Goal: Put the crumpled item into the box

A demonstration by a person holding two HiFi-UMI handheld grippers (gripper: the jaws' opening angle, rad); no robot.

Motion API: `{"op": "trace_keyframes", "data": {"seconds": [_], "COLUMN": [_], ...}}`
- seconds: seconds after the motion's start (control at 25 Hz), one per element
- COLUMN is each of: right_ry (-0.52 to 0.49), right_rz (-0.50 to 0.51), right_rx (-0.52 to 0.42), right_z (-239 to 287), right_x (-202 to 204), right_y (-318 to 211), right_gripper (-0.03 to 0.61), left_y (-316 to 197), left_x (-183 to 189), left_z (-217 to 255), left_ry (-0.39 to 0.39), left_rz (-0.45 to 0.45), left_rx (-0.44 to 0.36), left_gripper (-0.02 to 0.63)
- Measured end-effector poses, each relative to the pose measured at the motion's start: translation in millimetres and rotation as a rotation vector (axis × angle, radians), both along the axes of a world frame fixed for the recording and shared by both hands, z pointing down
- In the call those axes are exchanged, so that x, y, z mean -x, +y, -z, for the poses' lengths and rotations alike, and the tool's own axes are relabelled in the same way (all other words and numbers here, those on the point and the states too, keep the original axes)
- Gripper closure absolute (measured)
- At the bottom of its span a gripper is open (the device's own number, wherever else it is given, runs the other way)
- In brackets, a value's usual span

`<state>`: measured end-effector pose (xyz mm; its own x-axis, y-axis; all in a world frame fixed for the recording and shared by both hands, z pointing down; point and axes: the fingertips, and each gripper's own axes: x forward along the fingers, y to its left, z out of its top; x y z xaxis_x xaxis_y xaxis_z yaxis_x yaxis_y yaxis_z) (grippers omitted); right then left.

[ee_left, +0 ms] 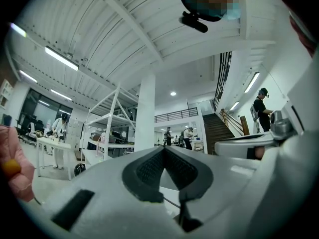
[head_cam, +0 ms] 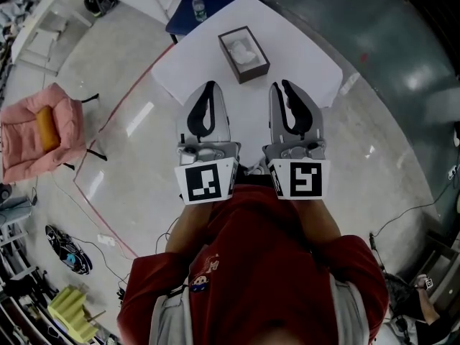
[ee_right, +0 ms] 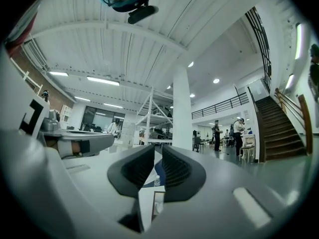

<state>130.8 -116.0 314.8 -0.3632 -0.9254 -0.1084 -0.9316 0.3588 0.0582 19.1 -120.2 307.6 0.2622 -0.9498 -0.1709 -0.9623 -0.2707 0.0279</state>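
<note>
Left gripper (head_cam: 210,86): jaws clenched tip to tip, nothing between them; confirmed in the left gripper view (ee_left: 164,149).
Right gripper (head_cam: 286,85): jaws parted by a narrow gap, grasping nothing; the right gripper view (ee_right: 158,149) shows the table surface through the gap.
Gripper count: two, held side by side, both pointing away from the person over the near edge of the table.
Crumpled item (head_cam: 242,49): one, white, lying inside the box about mid-length, well apart from both grippers.
Item axis: a rounded lump; no long axis can be made out.
Box (head_cam: 255,75): one, dark-walled, open-topped, rectangular, ahead of the grippers and roughly between their lines.
Box axis: long side runs away from the person, far end skewed slightly left.
Table (head_cam: 302,56): one, white.
Bottle (head_cam: 199,8): one, upright, beyond the table's far side; its support is unclear.
Chair (head_cam: 29,131): one, pink with an orange cushion, on the floor well to the left.
</note>
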Motion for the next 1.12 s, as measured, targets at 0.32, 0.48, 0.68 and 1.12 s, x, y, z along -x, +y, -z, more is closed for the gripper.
{"op": "trace_keyframes", "data": {"seconds": [0.32, 0.48, 0.68, 1.12], "right_ry": [0.003, 0.008, 0.041, 0.054], "right_rz": [0.015, 0.02, 0.029, 0.029], "right_rx": [0.016, 0.016, 0.029, 0.035], "right_z": [-1, 2, 0, -2], "right_x": [-5, -2, 2, 4], "right_y": [-2, 0, 0, -2], "right_gripper": [0.577, 0.577, 0.577, 0.577], "left_y": [-5, -3, -4, -5], "left_x": [5, 15, 24, 27], "left_z": [-3, -2, 4, 4], "left_ry": [-0.035, -0.049, -0.041, -0.054], "left_rz": [0.014, 0.025, 0.043, 0.044], "left_rx": [0.007, 0.008, -0.005, -0.01], "left_gripper": [0.611, 0.611, 0.611, 0.611]}}
